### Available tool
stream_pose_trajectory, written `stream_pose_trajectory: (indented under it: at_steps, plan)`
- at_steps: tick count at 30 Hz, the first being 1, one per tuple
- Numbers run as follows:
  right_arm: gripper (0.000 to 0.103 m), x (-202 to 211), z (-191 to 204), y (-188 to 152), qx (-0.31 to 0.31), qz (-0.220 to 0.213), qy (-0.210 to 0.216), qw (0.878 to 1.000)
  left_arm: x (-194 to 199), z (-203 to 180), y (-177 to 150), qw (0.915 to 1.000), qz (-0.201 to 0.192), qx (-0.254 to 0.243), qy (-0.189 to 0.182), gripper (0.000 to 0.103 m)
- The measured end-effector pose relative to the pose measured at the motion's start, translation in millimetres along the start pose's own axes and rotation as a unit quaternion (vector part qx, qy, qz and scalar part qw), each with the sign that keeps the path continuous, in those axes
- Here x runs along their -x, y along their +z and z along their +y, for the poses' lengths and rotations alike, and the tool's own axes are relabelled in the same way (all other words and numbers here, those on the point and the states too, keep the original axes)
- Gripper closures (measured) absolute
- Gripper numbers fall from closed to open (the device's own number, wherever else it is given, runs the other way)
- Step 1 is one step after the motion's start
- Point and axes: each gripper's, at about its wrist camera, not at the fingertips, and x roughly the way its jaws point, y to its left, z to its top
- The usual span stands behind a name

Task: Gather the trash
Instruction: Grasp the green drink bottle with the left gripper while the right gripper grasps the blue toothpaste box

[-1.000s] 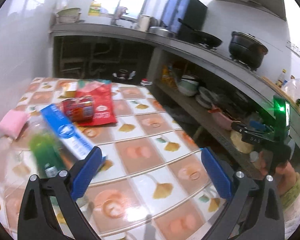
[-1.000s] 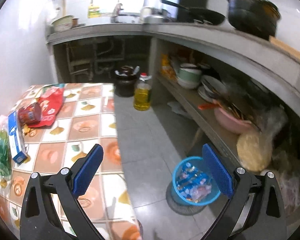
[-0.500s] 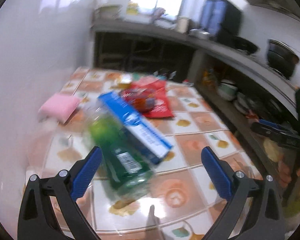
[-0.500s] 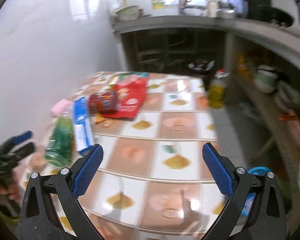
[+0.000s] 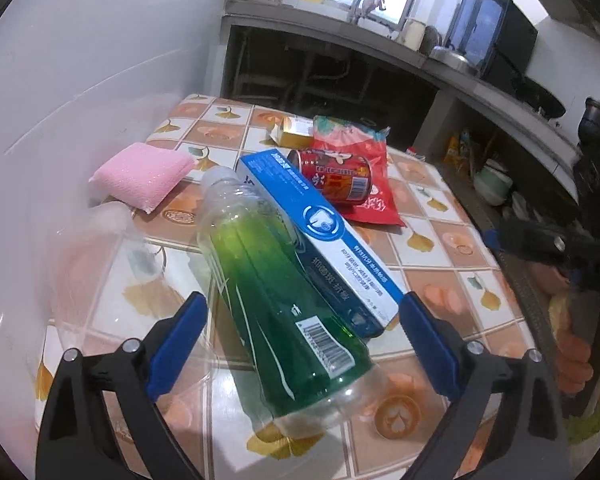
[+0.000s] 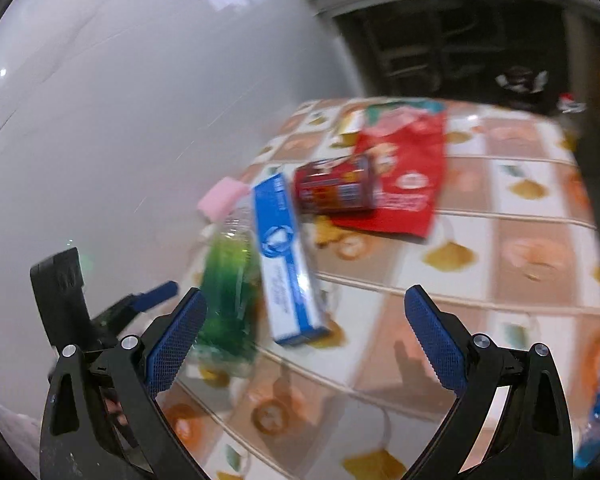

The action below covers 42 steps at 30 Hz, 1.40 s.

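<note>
The desk fills the middle of the left wrist frame, with the trash lying on it. The bottle lies on its side in the lower centre, touching the blue box at its right. The left claw is wide open with the bottle's thick end between its fingers; I think it should go lower, then close across the body only, without catching the box. The right claw is open too, empty.
</note>
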Motion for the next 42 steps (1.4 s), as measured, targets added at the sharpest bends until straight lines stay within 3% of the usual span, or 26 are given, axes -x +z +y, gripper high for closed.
stream_pose_trajectory:
  at_steps: [4,9,13,20,22,35,42]
  plan:
    - [0.017,-42.2,7.7,17.3,0.015,0.045,0.025,0.999,-10.3,-1.9,3.3,0.9998,0.016,0.000,0.014,0.018]
    - [0.026,-87.0,9.5,24.7,0.021,0.098,0.024,0.995,-20.5,-0.1,-0.3,0.9986,0.045,0.000,0.028,0.025]
    - [0.030,-105.2,4.4,21.9,0.016,0.122,0.032,0.992,-23.3,-0.1,-3.6,0.9983,0.052,0.004,0.024,0.032]
    - [0.041,-122.9,-7.9,18.7,-0.006,0.152,0.060,0.987,-24.0,-4.8,-3.1,0.9982,0.050,-0.005,0.034,0.033]
    - [0.051,-125.7,-11.5,17.4,-0.012,0.157,0.063,0.986,-25.3,-5.0,-1.7,0.9979,0.053,-0.006,0.038,0.033]
    - [0.052,-96.2,4.2,2.4,0.045,0.137,0.066,0.987,-9.9,-15.4,-13.5,0.9980,0.050,-0.016,0.036,0.039]
    - [0.052,-70.8,11.1,-27.5,0.049,0.137,0.053,0.988,7.3,-36.6,-30.4,0.9971,0.058,-0.045,-0.019,0.039]
